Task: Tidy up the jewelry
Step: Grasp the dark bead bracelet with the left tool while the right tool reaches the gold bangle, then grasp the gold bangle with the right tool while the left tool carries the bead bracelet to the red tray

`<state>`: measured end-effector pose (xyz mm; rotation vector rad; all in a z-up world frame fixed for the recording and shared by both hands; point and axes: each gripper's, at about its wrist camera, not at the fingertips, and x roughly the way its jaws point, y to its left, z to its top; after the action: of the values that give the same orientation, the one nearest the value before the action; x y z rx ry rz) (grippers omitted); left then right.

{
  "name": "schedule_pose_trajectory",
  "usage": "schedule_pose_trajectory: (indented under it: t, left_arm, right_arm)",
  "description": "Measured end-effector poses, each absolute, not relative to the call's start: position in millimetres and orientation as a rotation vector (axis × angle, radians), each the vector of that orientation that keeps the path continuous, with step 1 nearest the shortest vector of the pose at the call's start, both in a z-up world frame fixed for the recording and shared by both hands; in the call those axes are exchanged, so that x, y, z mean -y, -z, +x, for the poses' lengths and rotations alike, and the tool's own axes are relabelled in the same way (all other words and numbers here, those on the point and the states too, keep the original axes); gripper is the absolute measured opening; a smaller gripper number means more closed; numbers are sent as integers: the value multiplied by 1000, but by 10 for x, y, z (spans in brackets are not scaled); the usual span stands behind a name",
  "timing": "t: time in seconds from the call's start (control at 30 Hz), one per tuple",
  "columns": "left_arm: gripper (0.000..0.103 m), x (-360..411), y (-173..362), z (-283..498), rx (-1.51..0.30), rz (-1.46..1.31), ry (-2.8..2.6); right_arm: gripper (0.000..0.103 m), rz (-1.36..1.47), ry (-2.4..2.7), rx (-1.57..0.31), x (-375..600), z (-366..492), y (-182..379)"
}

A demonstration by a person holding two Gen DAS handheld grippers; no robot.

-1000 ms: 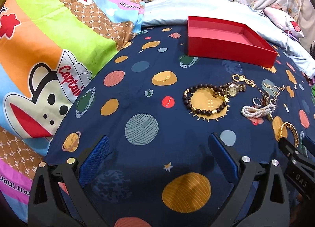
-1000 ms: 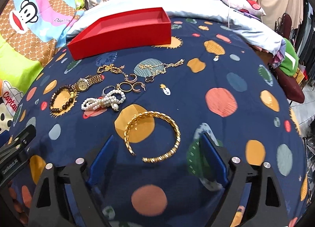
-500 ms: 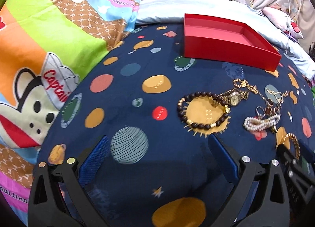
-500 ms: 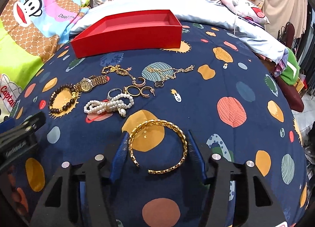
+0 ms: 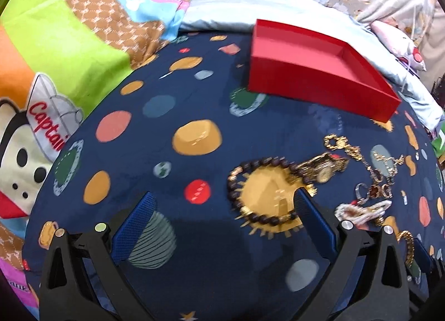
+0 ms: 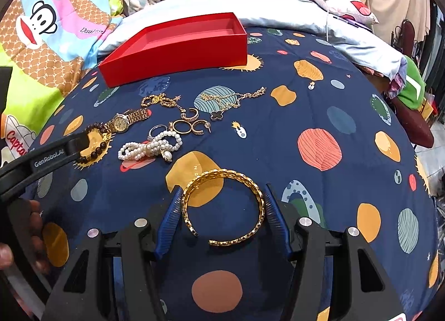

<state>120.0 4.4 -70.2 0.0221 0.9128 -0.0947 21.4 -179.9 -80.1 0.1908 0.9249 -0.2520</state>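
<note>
My right gripper (image 6: 222,209) is closed around a gold open bangle (image 6: 222,206), its blue pads touching both sides. My left gripper (image 5: 222,223) is open and empty, its right finger (image 5: 314,220) by a dark bead bracelet (image 5: 261,190). The left finger also shows in the right wrist view (image 6: 55,151) over that bracelet (image 6: 96,140). A gold watch (image 6: 128,120), a pearl bracelet (image 6: 150,145), rings and hoop earrings (image 6: 189,126), and gold chains (image 6: 230,98) lie on the navy planet-print bedspread. An empty red box (image 6: 178,48) stands behind them.
A cartoon monkey blanket (image 5: 55,70) lies bunched at the left. A pale blue quilt (image 6: 278,12) and a pillow (image 6: 342,9) lie behind the box. The bed edge drops off at the right, by a green item (image 6: 411,87).
My right gripper has moved forward and closed from wide open onto the gold bangle. My left gripper has moved forward and right toward the bead bracelet, still open.
</note>
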Motion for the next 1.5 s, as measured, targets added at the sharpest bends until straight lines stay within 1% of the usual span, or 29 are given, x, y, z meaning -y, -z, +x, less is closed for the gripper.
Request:
schedule_pose_trajectory:
  t: [0.13,0.17,0.23,0.3,0.37,0.43,0.47,0.5,0.53,0.57,0.63,0.7,1.03,1.5]
  left_arm:
    - [98,19,736,1255,-913,60,87]
    - [96,-5,741,1281,-916,55,81]
    - [81,-47,772,1329,-929,60,74]
    - [79,-81,818,1367,-938,58,78]
    - [75,-74,813,1368,-928,67,85]
    - [62,-46,802,1364,-919,71,102]
    - [58,-23,797,1356,-915,76,112]
    - [50,-1,790,1348,-911,81,124]
    - [39,15,784,1350,-909,84,133]
    - [33,33,774,1348,-908,88,145]
    - [15,39,761,1335,-914,82,166]
    - [7,28,752,1333,-922,70,184]
    - [7,22,529,1118,-885,45,227]
    - [7,-98,-296,519,-730,9,299]
  right_arm:
    - [57,196,251,-925,1810,212,800]
    - [57,197,250,-926,1815,212,800]
    - [57,197,250,-925,1810,211,799]
    - [57,201,249,-925,1815,214,799]
    - [57,201,245,-925,1810,217,800]
    - [57,198,242,-927,1801,221,801]
    - [57,199,240,-927,1796,222,800]
    - [57,199,238,-928,1794,221,797]
    - [57,199,236,-928,1789,221,795]
    - [57,199,234,-928,1784,219,792]
    - [57,200,230,-927,1780,213,787]
    - [57,199,227,-926,1769,205,779]
    - [57,185,209,-905,1707,136,656]
    - [57,173,150,-793,1616,-85,37]
